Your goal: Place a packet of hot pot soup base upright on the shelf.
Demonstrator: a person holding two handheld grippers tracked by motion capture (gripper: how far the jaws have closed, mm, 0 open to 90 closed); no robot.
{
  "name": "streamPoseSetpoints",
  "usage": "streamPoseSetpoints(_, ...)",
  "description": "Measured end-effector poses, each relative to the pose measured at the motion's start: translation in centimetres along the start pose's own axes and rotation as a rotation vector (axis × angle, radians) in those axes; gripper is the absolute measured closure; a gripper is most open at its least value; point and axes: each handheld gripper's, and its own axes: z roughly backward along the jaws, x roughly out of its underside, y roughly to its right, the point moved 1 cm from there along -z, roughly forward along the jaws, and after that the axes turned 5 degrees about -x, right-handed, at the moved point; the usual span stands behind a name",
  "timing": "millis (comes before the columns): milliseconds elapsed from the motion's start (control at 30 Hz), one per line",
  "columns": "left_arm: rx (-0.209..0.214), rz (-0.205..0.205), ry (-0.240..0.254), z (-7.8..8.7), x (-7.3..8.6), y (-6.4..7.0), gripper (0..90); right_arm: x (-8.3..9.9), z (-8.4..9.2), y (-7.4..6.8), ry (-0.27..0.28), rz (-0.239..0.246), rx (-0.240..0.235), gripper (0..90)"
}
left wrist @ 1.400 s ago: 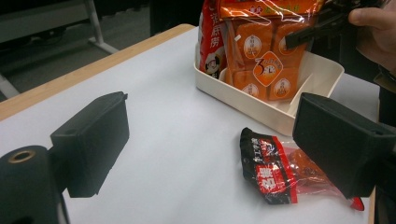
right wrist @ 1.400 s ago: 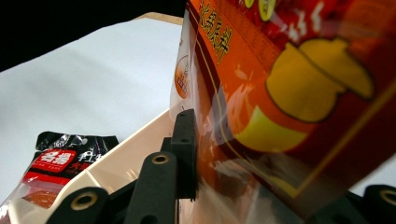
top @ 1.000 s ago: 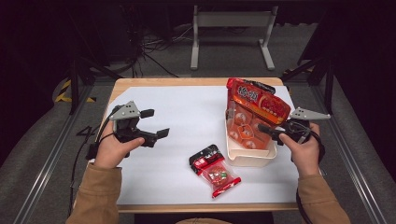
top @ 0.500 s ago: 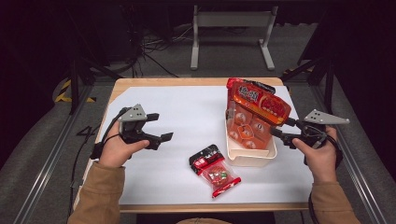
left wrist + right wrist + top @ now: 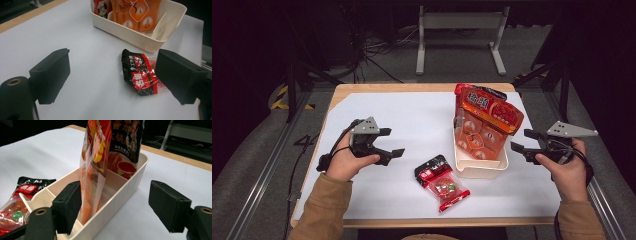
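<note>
White paper covers the wooden table (image 5: 362, 95) before us, with dark floor and a metal stand beyond it.

Nearest to us lies the small red-and-black snack packet (image 5: 442, 182), flat on the paper, just in front of the cream tray (image 5: 479, 170) and apart from it. We hold the left gripper (image 5: 396, 142) low over the paper to the packet's left; its jaws stand wide with nothing between them, and in the left gripper view the packet (image 5: 140, 73) lies ahead near one jaw, untouched.

Our right gripper (image 5: 523, 140) hovers just off the tray's right side. Its jaws have just been opening and now stand apart, clear of everything; in the right gripper view the tray wall (image 5: 120, 192) sits ahead of them.

Farther on, the orange snack bag (image 5: 484, 122) stands upright in the tray, leaning a little, its top rising well above the rim. A darker packet (image 5: 126, 137) stands behind it in the far compartment.
</note>
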Motion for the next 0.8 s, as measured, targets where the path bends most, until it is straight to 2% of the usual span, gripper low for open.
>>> streamPoseSetpoints(200,0.029,-0.007,-0.002,-0.6,0.3,0.3,17.3,0.3,0.1,0.3,-0.032,0.015,-0.012,25.6)
streamPoseSetpoints(300,0.088,-0.018,0.015,-1.4,0.6,0.4,23.6,0.6,0.1,0.5,-0.031,0.014,-0.013,25.7)
streamPoseSetpoints(367,0.113,-0.007,0.005,-1.9,0.8,0.5,27.1,0.8,0.1,0.8,-0.030,0.021,-0.016,25.7)
streamPoseSetpoints(500,0.129,0.011,0.005,-2.4,1.0,0.7,30.0,1.0,0.2,1.0,-0.022,0.018,-0.013,26.0)
streamPoseSetpoints(800,0.170,0.037,-0.063,-4.7,2.0,1.4,33.4,1.3,0.2,1.4,-0.005,0.005,-0.016,25.9)
